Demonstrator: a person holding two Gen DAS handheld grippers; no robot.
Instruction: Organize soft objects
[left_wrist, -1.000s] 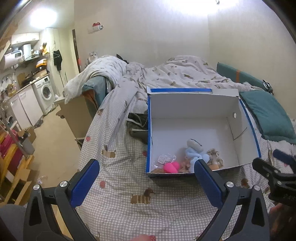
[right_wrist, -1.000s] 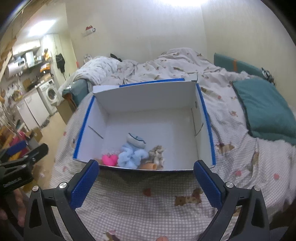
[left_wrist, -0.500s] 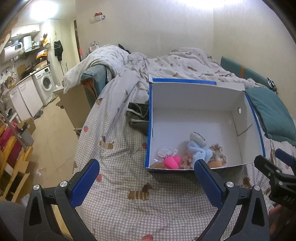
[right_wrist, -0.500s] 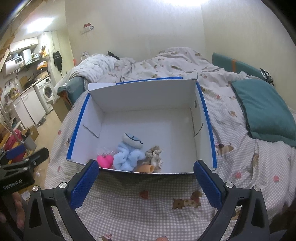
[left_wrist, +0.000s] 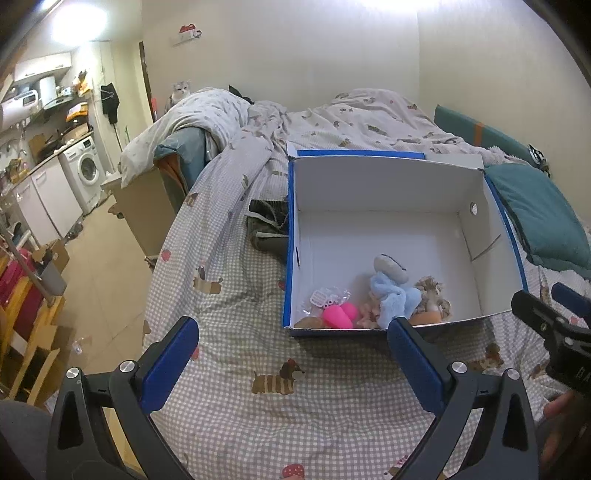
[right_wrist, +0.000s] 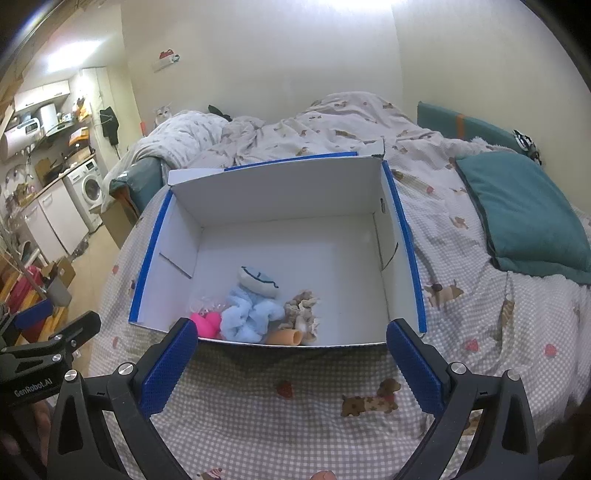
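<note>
Bedroom w/ a kitchen corner at left; bed (right_wrist: 480, 325) in checked dog-print sheet fills most of both views, teal pillow (right_wrist: 524, 218) on its right side. On the bed sits a white cardboard box (right_wrist: 280, 199) w/ blue-taped rims, open top. Dark garment (left_wrist: 267, 229) lies just beside the box's left wall, outside it: prob. the one loose soft thing left, judging by what shows.

Soft objs are bunched in the box's near corner: light-blue plush (right_wrist: 249, 314), tan rope toy (right_wrist: 301, 308) touching its right, pink toy (right_wrist: 207, 323) at its left.

Left gripper (left_wrist: 291, 354) & right gripper (right_wrist: 286, 354) both hover over the sheet in front of the box, fingers spread wide, nothing between them.

Step in hand, my read: go for the next item. To do it well: swing the left one around the box corner, not over the rim; come down on a raised fold of the garment, pinch deep so the cloth doesn't slip. Lift clear of the wall before moving across. Drop toward the bare far half of the floor, so the pile doesn't heap at the front. Keep the right one off the near wall; box looks light, may slide.
</note>
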